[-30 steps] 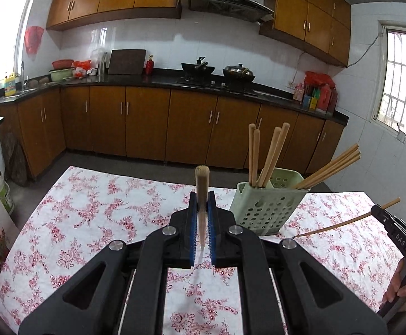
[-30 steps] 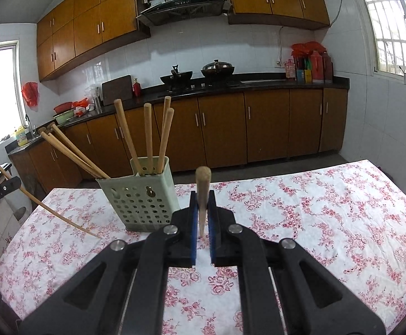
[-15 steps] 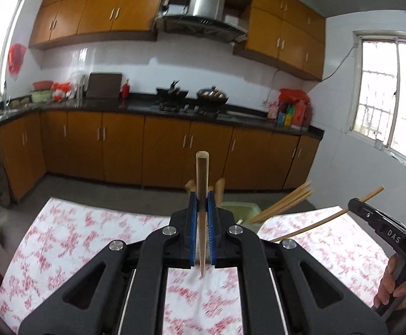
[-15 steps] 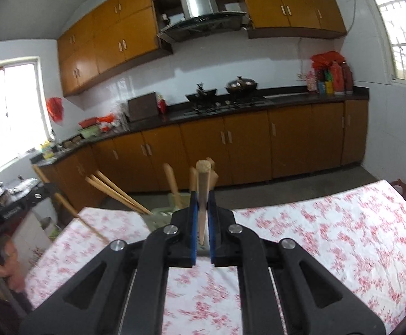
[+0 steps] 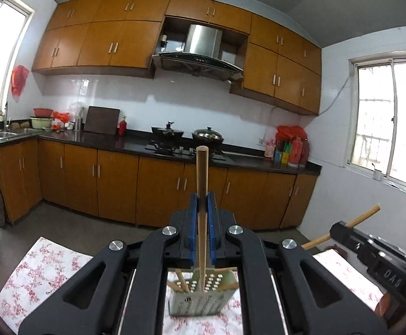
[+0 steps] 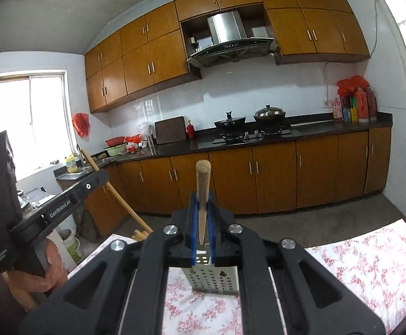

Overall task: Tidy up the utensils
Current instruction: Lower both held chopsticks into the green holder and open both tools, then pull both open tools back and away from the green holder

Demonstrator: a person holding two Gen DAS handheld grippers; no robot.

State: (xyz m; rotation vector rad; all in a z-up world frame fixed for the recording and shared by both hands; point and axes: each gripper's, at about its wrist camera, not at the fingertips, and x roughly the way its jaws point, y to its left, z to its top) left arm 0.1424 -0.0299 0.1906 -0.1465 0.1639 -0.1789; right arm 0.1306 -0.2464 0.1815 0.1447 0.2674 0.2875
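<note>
Two grippers, one chopstick each, above the green perforated holder

The left gripper (image 5: 202, 217) has its jaws closed on one wooden chopstick (image 5: 202, 184), held upright, its lower end reaching down over the pale green perforated utensil holder (image 5: 203, 298) on the floral-cloth counter (image 5: 43, 268). At least two chopsticks (image 5: 181, 279) lean inside the holder; the black gripper body hides the rest, so a full count cannot be given. The right gripper (image 6: 202, 217) likewise has its jaws clamped on a second chopstick (image 6: 203, 192), pointed tip down just above the holder (image 6: 212, 279). More chopstick ends (image 6: 140, 234) show at the holder's left.
</note>
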